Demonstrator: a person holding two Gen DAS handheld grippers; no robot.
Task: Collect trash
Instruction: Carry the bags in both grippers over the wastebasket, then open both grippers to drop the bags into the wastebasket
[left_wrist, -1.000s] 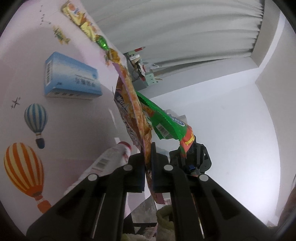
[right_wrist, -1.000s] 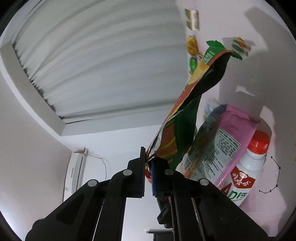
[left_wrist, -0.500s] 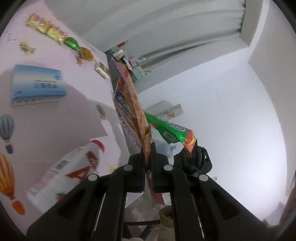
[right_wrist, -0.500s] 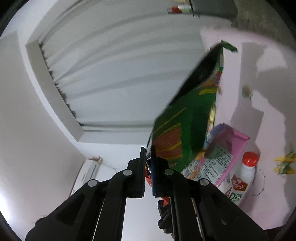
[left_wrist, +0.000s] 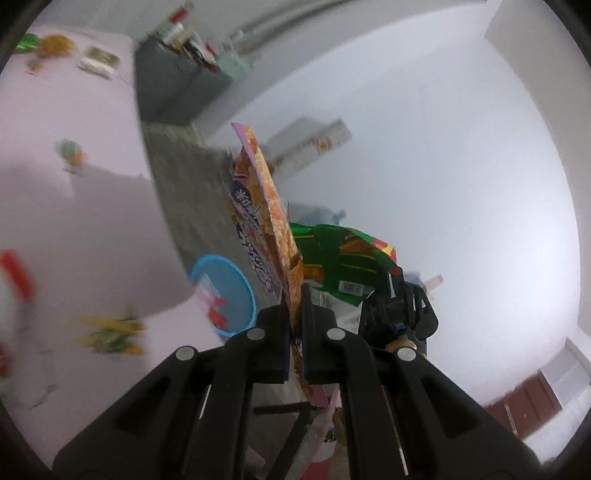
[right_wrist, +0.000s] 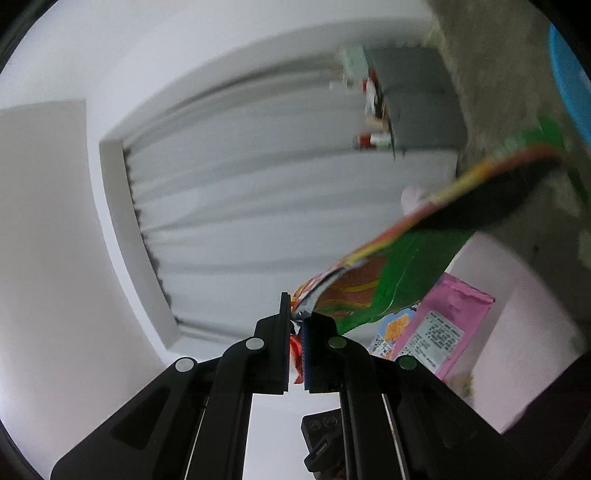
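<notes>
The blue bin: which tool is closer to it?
Probably the left tool: the blue bin sits just beside its tip. From the right tool, it only shows at the picture's edge.

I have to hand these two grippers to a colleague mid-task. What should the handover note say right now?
Left tongs: shut on the orange-and-pink snack bag, held edge-on and upright.
Right tongs: shut on the green snack bag, which trails off to the right.
Blue bin: on the floor beside the pink table, something red and white already inside.
Done: both bags lifted off the table.
Left: drop both into the bin, then fetch the remaining wrappers and the red-capped bottle on the table.
</notes>
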